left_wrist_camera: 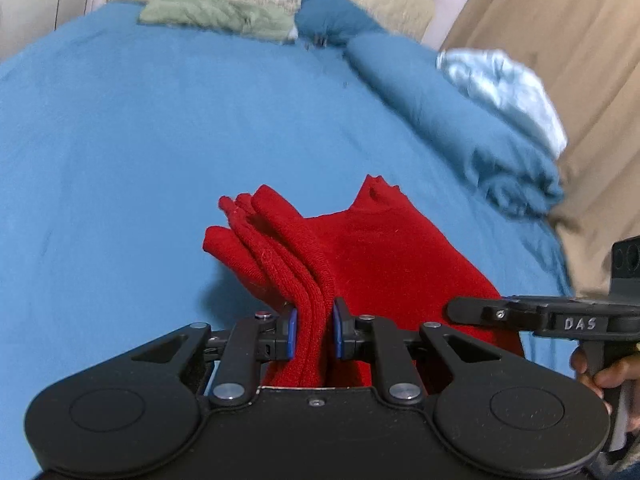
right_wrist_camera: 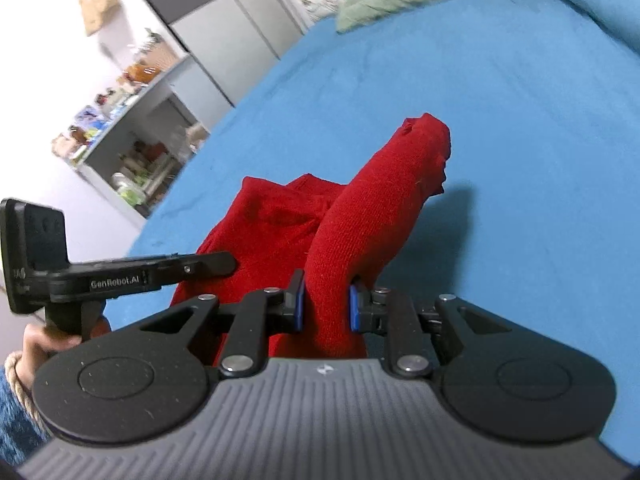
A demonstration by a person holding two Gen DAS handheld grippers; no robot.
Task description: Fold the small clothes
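In the left wrist view, the left gripper [left_wrist_camera: 314,330] has its two blue pads pressed on a thick bunch of the red garment [left_wrist_camera: 360,256]. The knit cloth is folded in several layers between the pads and goes up and away from them. The rest of the garment lies spread on the blue bed sheet [left_wrist_camera: 140,140], near the camera and a little to the right. At the right edge the right gripper [left_wrist_camera: 472,310] comes in from the side, and its dark finger lies over the near right edge of the garment. Far away, a green cloth [left_wrist_camera: 216,14] lies at the head of the bed, and a blue folded blanket [left_wrist_camera: 452,120] with a light blue cloth [left_wrist_camera: 504,88] on it lies along the right side.

In the right wrist view, the right gripper [right_wrist_camera: 326,306] is closed on another part of the red garment [right_wrist_camera: 372,216], a rounded roll that rises toward the far right. The left gripper [right_wrist_camera: 208,266] enters from the left and touches the garment. A shelf [right_wrist_camera: 132,136] with small things stands beside the bed at the left.
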